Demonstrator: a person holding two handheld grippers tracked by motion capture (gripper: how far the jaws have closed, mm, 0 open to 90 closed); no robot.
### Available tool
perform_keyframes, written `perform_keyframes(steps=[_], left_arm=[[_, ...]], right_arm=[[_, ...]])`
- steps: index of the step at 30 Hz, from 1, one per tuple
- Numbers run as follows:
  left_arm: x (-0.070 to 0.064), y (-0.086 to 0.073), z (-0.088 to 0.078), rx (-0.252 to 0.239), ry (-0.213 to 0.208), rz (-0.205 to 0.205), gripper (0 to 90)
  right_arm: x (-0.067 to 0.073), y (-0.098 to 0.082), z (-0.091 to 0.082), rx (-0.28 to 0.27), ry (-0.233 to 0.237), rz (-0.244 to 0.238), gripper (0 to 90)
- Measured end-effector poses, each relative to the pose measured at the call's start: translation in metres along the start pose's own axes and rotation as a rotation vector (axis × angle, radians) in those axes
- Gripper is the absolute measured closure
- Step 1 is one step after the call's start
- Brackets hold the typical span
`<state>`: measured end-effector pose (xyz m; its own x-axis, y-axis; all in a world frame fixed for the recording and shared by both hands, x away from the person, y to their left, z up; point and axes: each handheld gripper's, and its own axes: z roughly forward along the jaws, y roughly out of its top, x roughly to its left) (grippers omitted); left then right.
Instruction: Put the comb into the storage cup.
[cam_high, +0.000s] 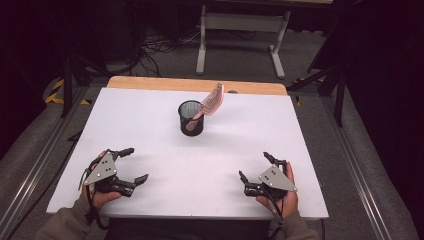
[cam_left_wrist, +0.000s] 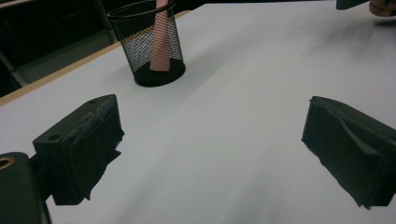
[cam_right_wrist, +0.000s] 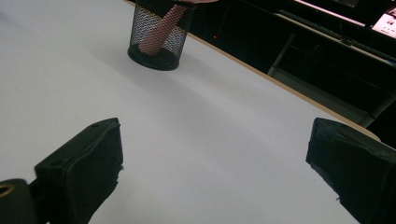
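Both pairs of jaws stand wide apart, holding nothing. The left gripper (cam_high: 131, 165) rests at the near left of the white table (cam_high: 150, 120), the right gripper (cam_high: 256, 167) at the near right. Far from both, at centre, a black mesh pen cup (cam_high: 191, 118) holds a pink comb (cam_high: 211, 101) leaning right.

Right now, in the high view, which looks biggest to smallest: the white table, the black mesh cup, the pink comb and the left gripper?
1. White table, far the largest.
2. Left gripper, though it lies nearer the camera, which may enlarge it.
3. Black mesh cup and pink comb look alike; part of the comb is inside the cup, so I won't rank them.
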<state>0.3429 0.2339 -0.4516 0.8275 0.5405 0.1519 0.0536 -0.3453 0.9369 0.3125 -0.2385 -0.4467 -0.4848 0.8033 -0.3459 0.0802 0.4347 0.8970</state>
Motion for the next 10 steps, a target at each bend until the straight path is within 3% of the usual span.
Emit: perform_keyframes(steps=[10], left_arm=[[0.0009, 0.0002, 0.0025, 0.004, -0.002, -0.005, 5.8]], right_arm=[[-0.0006, 0.0001, -0.0023, -0.01, -0.002, 0.01, 4.1]])
